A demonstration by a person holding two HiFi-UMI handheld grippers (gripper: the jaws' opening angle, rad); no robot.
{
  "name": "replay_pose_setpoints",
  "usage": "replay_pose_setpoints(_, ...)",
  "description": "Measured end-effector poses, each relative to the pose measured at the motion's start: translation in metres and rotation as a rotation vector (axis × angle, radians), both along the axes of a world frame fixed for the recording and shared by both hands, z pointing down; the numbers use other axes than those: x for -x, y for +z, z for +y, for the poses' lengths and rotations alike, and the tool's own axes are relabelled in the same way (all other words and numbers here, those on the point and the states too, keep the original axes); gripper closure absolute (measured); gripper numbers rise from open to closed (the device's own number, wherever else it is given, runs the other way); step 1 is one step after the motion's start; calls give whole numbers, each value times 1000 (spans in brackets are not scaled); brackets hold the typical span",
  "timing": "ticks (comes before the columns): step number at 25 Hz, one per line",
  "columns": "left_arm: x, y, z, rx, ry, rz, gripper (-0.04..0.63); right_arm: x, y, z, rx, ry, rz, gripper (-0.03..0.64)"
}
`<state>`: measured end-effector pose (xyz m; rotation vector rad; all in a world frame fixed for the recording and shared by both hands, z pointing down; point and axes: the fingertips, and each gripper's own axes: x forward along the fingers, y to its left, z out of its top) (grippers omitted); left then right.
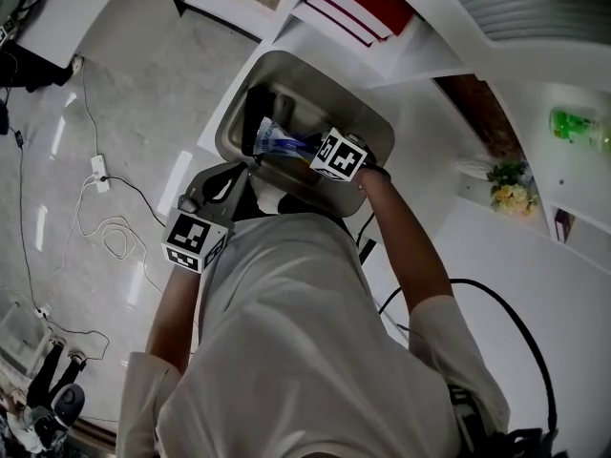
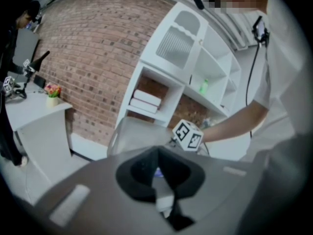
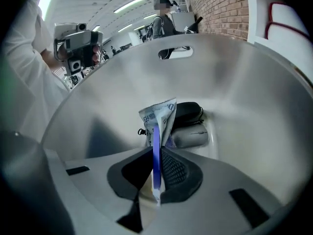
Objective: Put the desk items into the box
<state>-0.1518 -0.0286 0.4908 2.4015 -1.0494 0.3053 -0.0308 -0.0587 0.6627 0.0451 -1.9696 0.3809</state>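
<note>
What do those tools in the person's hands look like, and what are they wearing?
The left gripper and right gripper each have a grey body, dark jaw pads and a white cube with black square markers. The person wears a pale short-sleeved top.

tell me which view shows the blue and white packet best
The right gripper view: the packet stands upright, clamped in the right gripper. The head view shows it small inside the box. The left gripper view does not show it clearly.
</note>
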Motion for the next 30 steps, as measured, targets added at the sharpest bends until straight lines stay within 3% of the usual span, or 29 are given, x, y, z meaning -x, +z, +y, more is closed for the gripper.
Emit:
replay_pose_setpoints(4, 7, 1, 0, 6, -5, -8, 592, -4, 13, 3, 5, 6, 21, 585)
replay_pose_setpoints(6, 9, 2, 1, 8, -6, -9, 592, -4, 13, 3, 1, 24, 9, 511)
replay_pose_setpoints(7, 10, 2, 1, 8, -5, -9, 592, -3, 12, 2, -1, 32, 2, 509)
replay_pose_setpoints(20, -2, 1, 9, -3, 60, -3, 592, 0, -24, -4, -96, 83, -62, 509)
replay_pose_setpoints(30, -15, -2, 11, -24, 120, -8, 592, -11, -78, -14, -189, 248, -190, 565)
